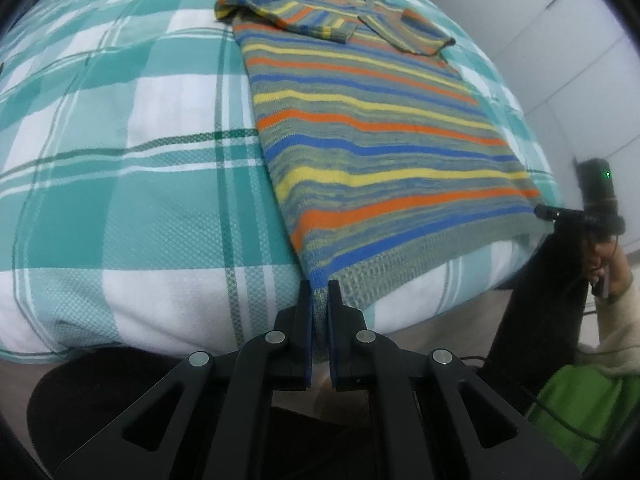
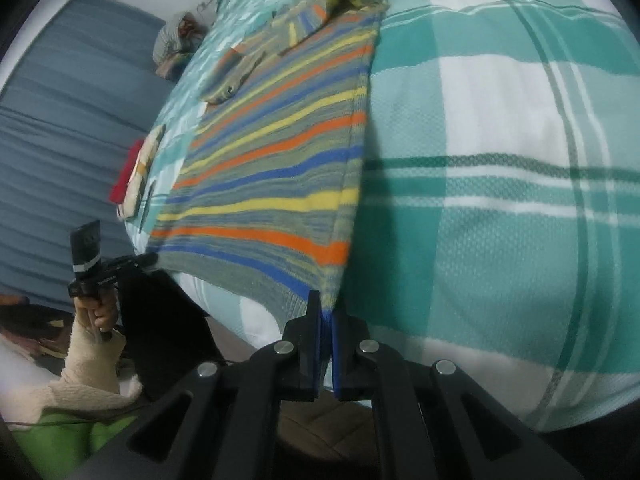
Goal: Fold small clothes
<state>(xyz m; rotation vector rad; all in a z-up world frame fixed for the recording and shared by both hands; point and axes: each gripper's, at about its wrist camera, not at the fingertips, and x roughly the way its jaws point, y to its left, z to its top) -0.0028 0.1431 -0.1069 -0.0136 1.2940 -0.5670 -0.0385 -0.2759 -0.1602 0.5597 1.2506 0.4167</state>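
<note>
The left gripper [image 1: 319, 286] is pinching one near corner of a striped sweater [image 1: 372, 128], its blue-padded jaws pressed together on the ribbed hem where the knit is hanging over the near edge of the bed. The right gripper [image 2: 327, 300] is clamping the other near hem corner, its jaws likewise closed tight on the fabric, with the sweater's side edge running away from it toward the far end. The sweater is lying flat on a teal-and-white checked bedspread [image 1: 120, 128], its orange, yellow and blue bands crossing the body, and both sleeves [image 1: 296, 12] are lying folded in over the chest at the far end. In the right wrist view, a person's hand [image 2: 96, 312] in a cream fleece sleeve [image 2: 86, 364] is gripping the left tool's handle at the near left; in the left wrist view the other hand [image 1: 608, 268] is holding the right tool at the near right. A small pile of folded clothes [image 2: 138, 176] is resting on the bed's left side, beyond the sweater's edge.
</note>
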